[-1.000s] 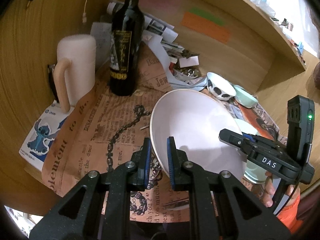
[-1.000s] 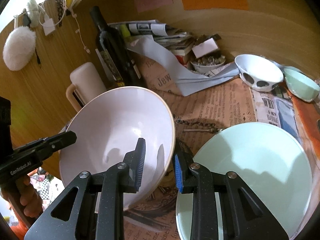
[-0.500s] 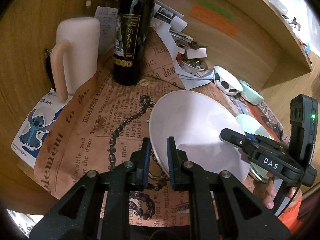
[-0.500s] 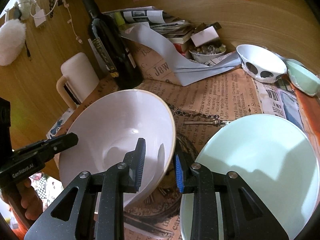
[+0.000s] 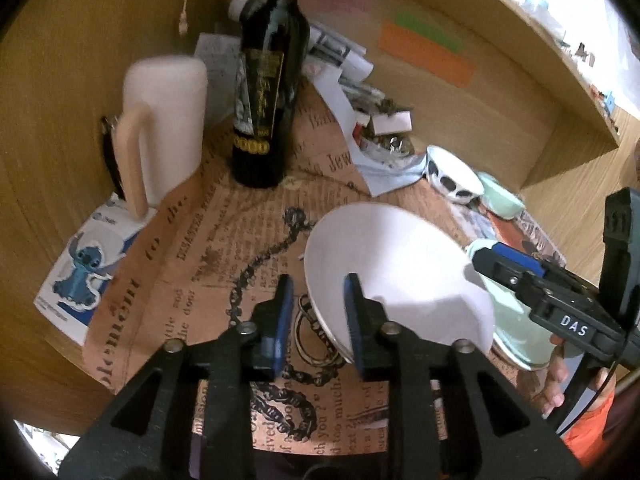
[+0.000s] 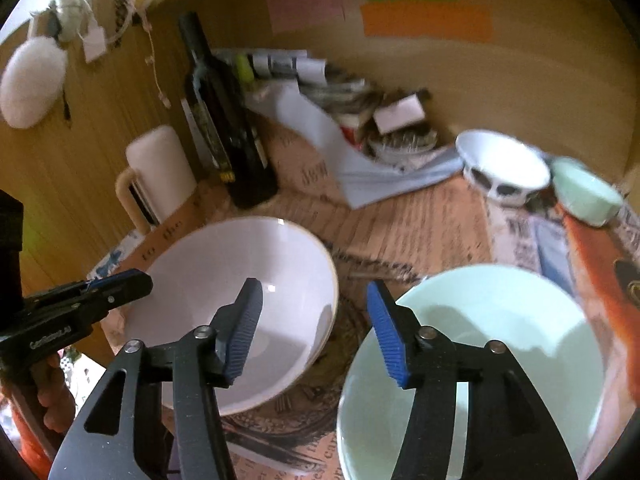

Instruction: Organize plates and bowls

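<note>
A large white bowl [image 5: 400, 272] sits on the newspaper-covered table, its near rim between the fingers of both grippers. My left gripper [image 5: 318, 316] straddles the rim's left side. Its jaws are opening and a gap shows between the outer pad and the bowl wall. My right gripper [image 6: 316, 328] straddles the white bowl [image 6: 240, 292] at its right rim. Those jaws are also opening, with both pads clear of the bowl. Beside it on the right lies a pale green plate [image 6: 500, 340].
A dark wine bottle [image 5: 266, 100] and a cream mug [image 5: 164, 128] stand at the back left. A spotted white bowl [image 6: 502, 172] and a small mint bowl [image 6: 584, 192] sit at the back right, with piled papers against the wooden wall behind.
Both grippers were shut on the white bowl's rim and have now spread their jaws off it. The bowl has tipped down from its tilted hold to rest more level on the table.
</note>
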{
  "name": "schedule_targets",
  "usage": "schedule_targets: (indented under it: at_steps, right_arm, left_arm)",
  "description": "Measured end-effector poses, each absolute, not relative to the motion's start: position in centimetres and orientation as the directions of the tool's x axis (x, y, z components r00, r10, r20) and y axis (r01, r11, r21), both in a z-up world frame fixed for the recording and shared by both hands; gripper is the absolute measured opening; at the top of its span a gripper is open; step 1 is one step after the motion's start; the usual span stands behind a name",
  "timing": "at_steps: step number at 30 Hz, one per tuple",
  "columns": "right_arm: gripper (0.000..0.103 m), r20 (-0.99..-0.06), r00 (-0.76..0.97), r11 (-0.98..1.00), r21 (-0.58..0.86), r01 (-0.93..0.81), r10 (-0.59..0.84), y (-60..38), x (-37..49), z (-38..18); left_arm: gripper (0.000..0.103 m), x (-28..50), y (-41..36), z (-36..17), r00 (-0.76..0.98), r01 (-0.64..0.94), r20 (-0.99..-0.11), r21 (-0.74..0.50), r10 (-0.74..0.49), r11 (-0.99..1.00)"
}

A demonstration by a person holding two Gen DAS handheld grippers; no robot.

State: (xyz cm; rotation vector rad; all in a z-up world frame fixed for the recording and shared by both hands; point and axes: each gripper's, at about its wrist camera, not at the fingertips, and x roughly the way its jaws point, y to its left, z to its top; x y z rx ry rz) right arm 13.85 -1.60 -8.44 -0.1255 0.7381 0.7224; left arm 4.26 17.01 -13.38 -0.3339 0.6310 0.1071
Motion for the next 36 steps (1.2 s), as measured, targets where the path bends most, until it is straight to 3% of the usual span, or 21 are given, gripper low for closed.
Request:
schedule_targets:
  at_steps: [12, 19, 26, 36]
  right_arm:
    - [0.054, -0.562, 0.633, 0.803, 0.099, -0.588, 0.533, -7.7, 14.6, -4.2]
    - [0.054, -0.527, 0.689, 0.84, 0.092, -0.535, 0.497, -11.4, 17.0, -2.4]
    - [0.054, -0.538, 0.695, 0.859, 0.117, -0.499, 0.477, -13.8, 21.5, -2.5]
    - [0.054, -0.646, 0.6, 0.868, 0.219, -0.447, 0.472, -14.1, 30.7, -5.7]
  left_arm:
    - [0.052, 2.5, 13.3, -6.7, 0.919, -0.143, -0.39, -0.204, 0.053, 0.968]
    - [0.059, 4.7, 10.3, -4.0, 0.947, -0.087, -0.322, -0.189, 0.023, 0.978]
    - [0.06, 9.5, 8.0, -3.2, 0.935, -0.074, -0.355, -0.175, 0.007, 0.982]
    - [0.06, 18.3, 5.5, -4.5, 0.866, -0.068, -0.501, -0.129, -0.005, 0.989]
